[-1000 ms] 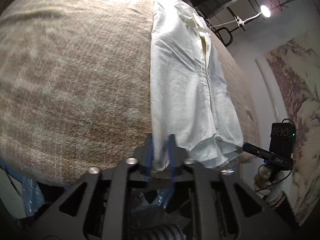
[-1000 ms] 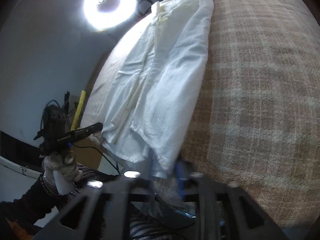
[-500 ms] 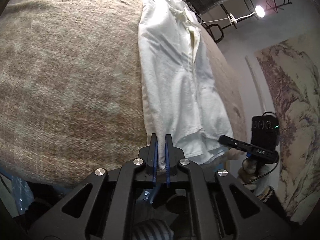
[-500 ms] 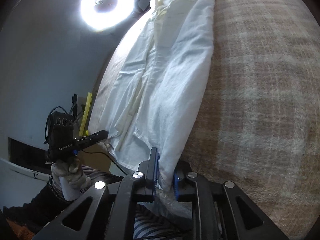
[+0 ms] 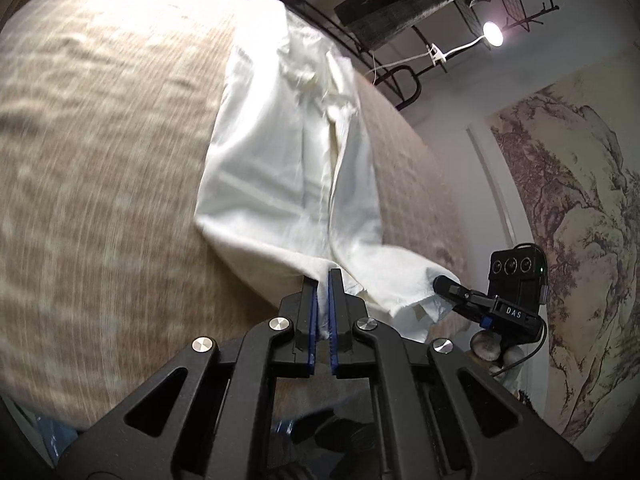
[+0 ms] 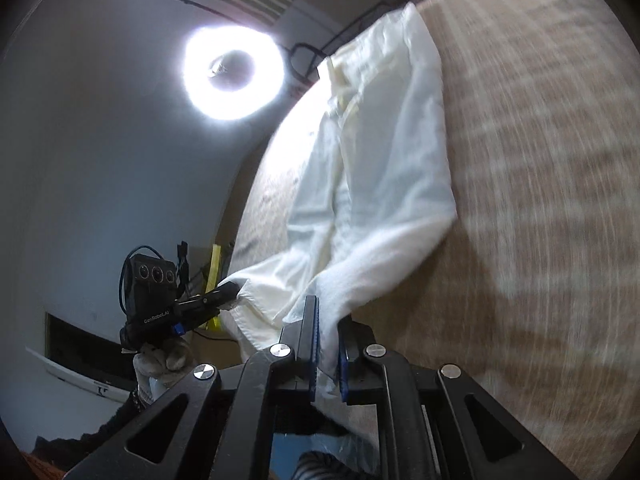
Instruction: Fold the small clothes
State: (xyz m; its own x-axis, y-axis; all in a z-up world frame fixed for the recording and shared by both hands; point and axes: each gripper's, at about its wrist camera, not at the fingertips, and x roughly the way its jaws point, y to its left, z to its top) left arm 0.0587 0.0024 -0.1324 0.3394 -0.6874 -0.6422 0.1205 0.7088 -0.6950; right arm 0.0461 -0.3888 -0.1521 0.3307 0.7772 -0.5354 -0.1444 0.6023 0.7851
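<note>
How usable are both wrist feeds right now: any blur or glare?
Left wrist: tan cloth streaked with motion blur, white shirt softer but readable. Right wrist: ring light blows out, cloth smeared on the right.

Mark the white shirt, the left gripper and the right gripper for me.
white shirt (image 5: 280, 184): left wrist view, flat middle of the cloth.
left gripper (image 5: 323, 300): left wrist view, between its fingertips, clamped on the hem.
right gripper (image 6: 328, 340): right wrist view, between its fingertips, clamped on the hem.

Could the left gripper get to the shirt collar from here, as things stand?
Probably not yet: the left gripper is shut on the shirt hem, and the collar lies at the far end. Nothing blocks the way.
</note>
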